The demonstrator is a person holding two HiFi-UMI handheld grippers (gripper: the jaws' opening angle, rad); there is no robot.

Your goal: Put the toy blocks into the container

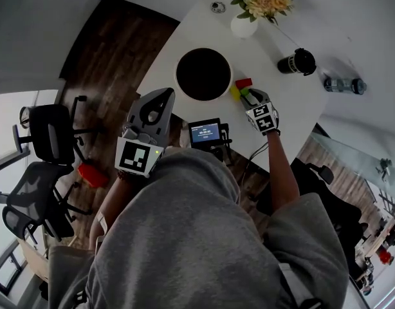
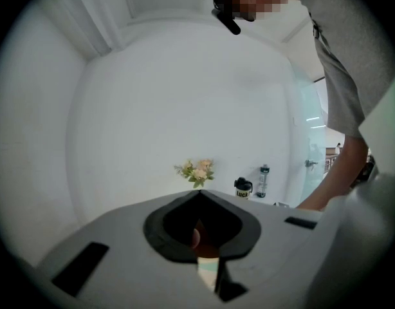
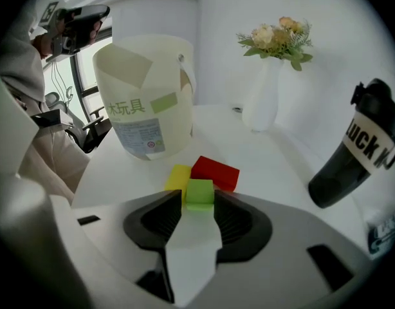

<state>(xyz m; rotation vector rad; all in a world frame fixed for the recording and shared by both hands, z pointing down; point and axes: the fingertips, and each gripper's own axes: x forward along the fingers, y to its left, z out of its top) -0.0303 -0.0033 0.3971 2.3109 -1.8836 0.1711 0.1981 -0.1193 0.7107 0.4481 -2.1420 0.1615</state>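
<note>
A cream toy bucket [image 3: 146, 95] stands open on the white table [image 3: 249, 153]; from the head view its rim [image 1: 177, 74] rings a dark inside. Just right of it lie a red block [image 3: 217, 171], a yellow block [image 3: 178, 176] and a green block [image 3: 199, 192]. My right gripper [image 3: 199, 197] stands low over the table with the green block between its fingertips; the jaws flank it with a small gap, open. The blocks [image 1: 241, 87] show just ahead of that gripper [image 1: 250, 96]. My left gripper [image 1: 163, 96] hangs off the table's near edge, jaws together, empty [image 2: 199, 193].
A white vase of flowers [image 3: 265, 102] stands behind the blocks. A black travel mug [image 3: 352, 153] lies to the right, with a clear bottle [image 1: 342, 84] beyond it. A small screen device [image 1: 205, 134] sits at the table's near edge. Office chairs [image 1: 46, 134] stand on the floor at left.
</note>
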